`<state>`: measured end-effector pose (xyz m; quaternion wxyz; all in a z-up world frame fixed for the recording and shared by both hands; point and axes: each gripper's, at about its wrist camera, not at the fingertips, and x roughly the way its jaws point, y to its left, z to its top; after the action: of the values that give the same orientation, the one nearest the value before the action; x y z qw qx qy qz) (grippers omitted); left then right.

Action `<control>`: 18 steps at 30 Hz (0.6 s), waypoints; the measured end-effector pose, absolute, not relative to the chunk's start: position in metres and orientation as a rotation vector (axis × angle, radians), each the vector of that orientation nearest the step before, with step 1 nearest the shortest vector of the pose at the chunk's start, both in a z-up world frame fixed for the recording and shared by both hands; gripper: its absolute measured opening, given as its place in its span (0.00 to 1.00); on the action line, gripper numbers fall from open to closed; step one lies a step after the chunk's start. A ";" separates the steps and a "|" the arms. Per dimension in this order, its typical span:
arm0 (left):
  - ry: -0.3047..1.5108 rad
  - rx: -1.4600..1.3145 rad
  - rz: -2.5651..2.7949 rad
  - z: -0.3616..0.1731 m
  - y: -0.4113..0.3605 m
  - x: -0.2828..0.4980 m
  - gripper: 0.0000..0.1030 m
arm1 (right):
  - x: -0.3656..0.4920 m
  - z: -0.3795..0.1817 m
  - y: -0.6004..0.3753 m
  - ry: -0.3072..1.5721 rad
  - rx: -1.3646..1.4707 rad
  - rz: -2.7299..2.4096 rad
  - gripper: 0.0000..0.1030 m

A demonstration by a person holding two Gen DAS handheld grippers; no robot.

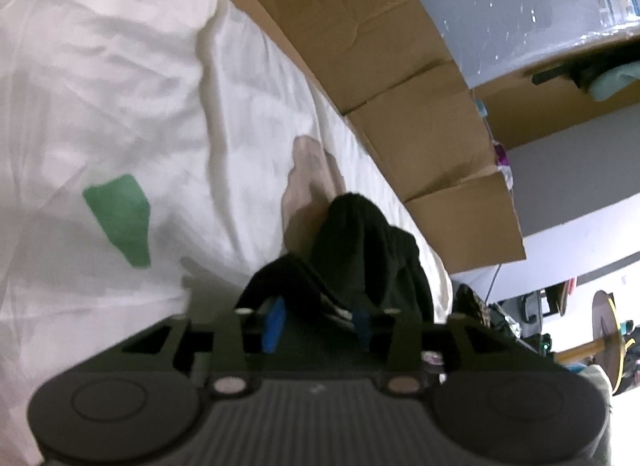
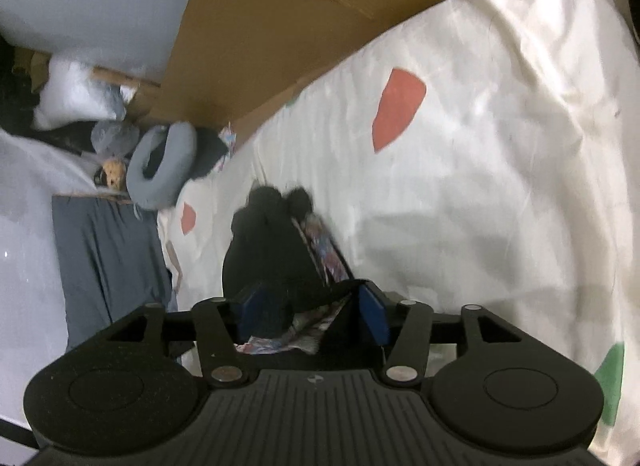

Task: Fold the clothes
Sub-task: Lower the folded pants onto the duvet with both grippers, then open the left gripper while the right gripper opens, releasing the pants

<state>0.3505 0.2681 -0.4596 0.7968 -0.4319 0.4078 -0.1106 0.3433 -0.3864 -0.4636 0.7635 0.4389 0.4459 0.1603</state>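
A black garment [image 1: 368, 238] with a patterned inner side hangs bunched between the blue pads of my left gripper [image 1: 318, 324], which is shut on its edge above the white bed sheet [image 1: 120, 85]. In the right wrist view the same black garment [image 2: 272, 250], with a colourful patterned lining [image 2: 324, 250], is pinched by my right gripper [image 2: 312, 316], also shut on it. A beige cloth [image 1: 308, 185] lies on the sheet just beyond the garment in the left wrist view.
The sheet [image 2: 500, 185] carries green [image 1: 120, 217] and red [image 2: 398, 105] patches. Cardboard boxes [image 1: 400, 85] line the bed's far side. A grey neck pillow [image 2: 164, 165], a dark grey cloth [image 2: 108, 258] and clutter sit off the bed's end.
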 end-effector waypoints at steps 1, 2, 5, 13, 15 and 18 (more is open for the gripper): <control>0.872 -0.924 -0.232 -0.459 0.269 0.352 0.41 | 0.345 -0.463 -0.387 0.965 0.951 0.344 0.59; 0.868 -0.921 -0.228 -0.459 0.270 0.354 0.41 | 0.347 -0.462 -0.388 0.961 0.949 0.340 0.59; 0.855 -0.905 -0.222 -0.455 0.272 0.357 0.42 | 0.353 -0.460 -0.390 0.949 0.940 0.327 0.59; 0.850 -0.833 -0.201 -0.447 0.269 0.349 0.45 | 0.351 -0.443 -0.397 0.892 0.918 0.323 0.59; 0.860 -0.801 -0.190 -0.447 0.268 0.347 0.46 | 0.348 -0.440 -0.400 0.884 0.900 0.312 0.59; 0.888 -0.723 -0.162 -0.447 0.264 0.346 0.48 | 0.345 -0.439 -0.398 0.886 0.846 0.290 0.59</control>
<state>0.3464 0.2644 -0.4468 0.8373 -0.3419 0.4196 -0.0768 0.3450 -0.3982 -0.4385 0.8084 0.3954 0.4144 0.1354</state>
